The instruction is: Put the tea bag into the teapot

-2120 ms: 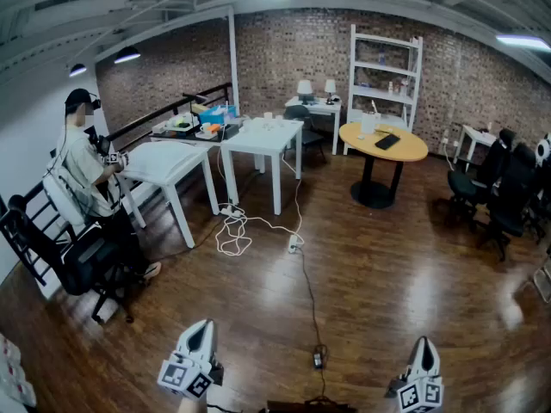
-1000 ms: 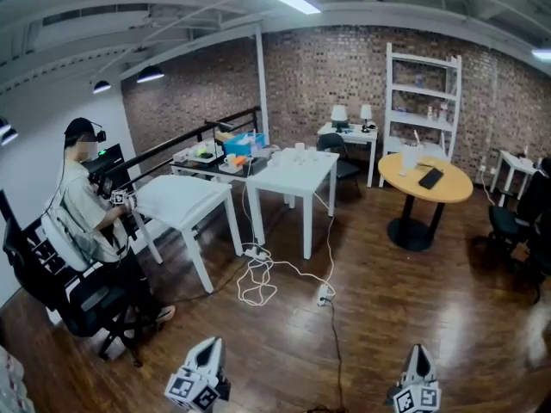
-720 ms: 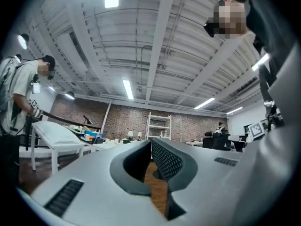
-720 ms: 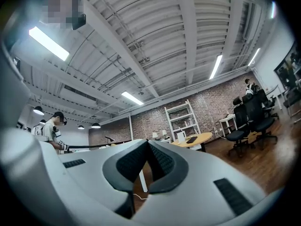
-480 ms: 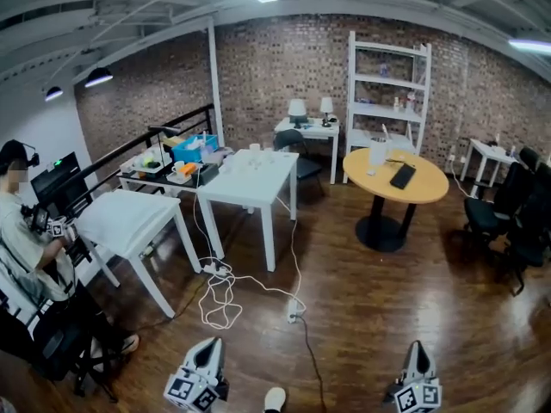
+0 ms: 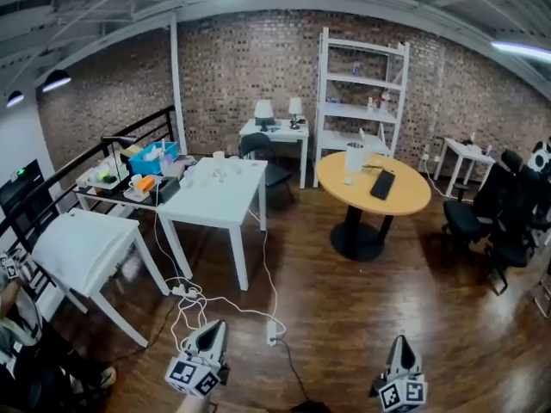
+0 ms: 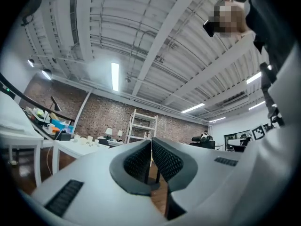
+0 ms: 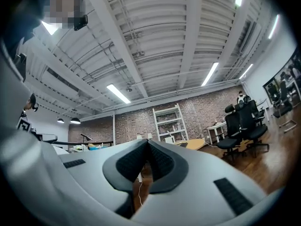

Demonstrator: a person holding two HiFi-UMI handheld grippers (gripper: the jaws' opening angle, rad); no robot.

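Observation:
I cannot make out a tea bag or a teapot in any view. In the head view my left gripper (image 6: 212, 327) and right gripper (image 6: 400, 342) hang low at the bottom edge, above the wooden floor, both pointing into the room. In the left gripper view the left gripper (image 7: 151, 140) has its dark pads pressed together with nothing between them. The right gripper (image 8: 146, 141) looks the same in its own view: jaws together and empty. Both gripper views look up at the ceiling and the far brick wall.
A white table (image 6: 219, 188) with small white items stands ahead left, a cluttered dark table (image 6: 129, 179) behind it. A round yellow table (image 6: 372, 188), a white shelf (image 6: 357, 84) and black chairs (image 6: 499, 205) are to the right. Cables (image 6: 198, 304) lie on the floor. A seated person (image 6: 13, 317) is at the left edge.
The head view has swung to the right: the seated person slid to the left edge and the round table came toward the centre. Both grippers stay low and shut.

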